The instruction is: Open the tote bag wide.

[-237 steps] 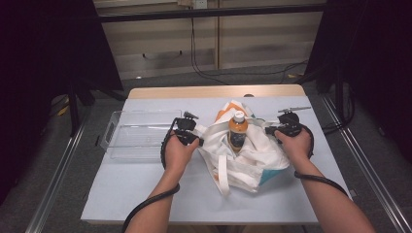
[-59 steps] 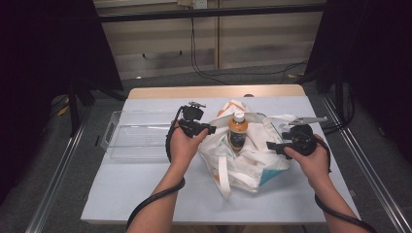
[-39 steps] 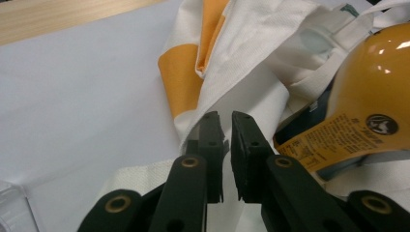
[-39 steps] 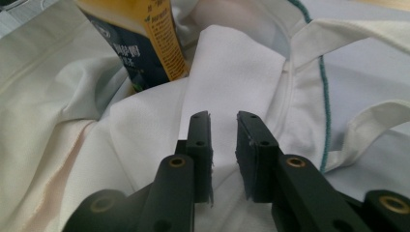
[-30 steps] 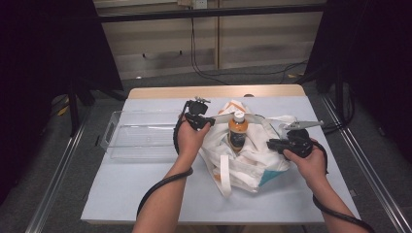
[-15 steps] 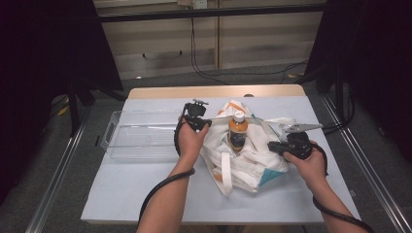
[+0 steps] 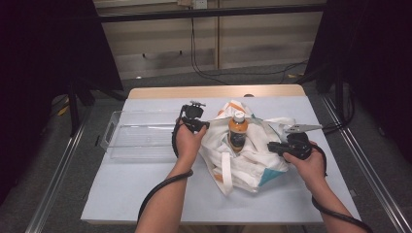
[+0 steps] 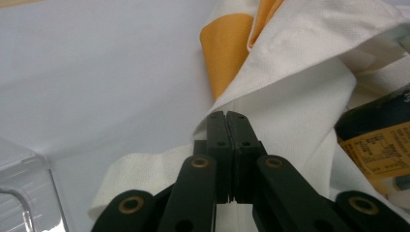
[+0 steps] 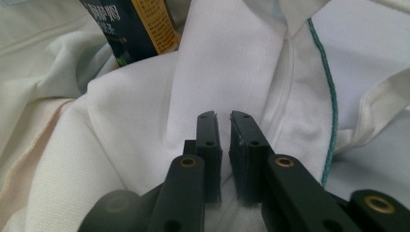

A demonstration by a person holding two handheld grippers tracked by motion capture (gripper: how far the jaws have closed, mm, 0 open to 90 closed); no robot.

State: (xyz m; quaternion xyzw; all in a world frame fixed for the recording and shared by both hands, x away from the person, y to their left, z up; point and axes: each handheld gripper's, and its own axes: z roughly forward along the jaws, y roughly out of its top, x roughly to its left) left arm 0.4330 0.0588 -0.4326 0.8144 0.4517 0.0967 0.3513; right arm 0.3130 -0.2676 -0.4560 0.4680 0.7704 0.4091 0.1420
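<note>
The bag [image 7: 243,155] lies mid-table, a bottle [image 7: 237,131] upright inside. The left gripper [image 8: 226,118] stays clamped on the bag's rim, barely moved. The right gripper [image 9: 223,121], jaws slightly apart, has shifted rightward along the bag.

Lab: dark curtains [image 7: 43,63], rails [image 7: 53,179], covered table [image 7: 145,194].

A clear tray [image 7: 138,141] lies empty on the left of the white table [image 7: 145,194]. Beyond the far edge, black cables [image 7: 228,73] trail across the grey floor [image 7: 160,80].
</note>
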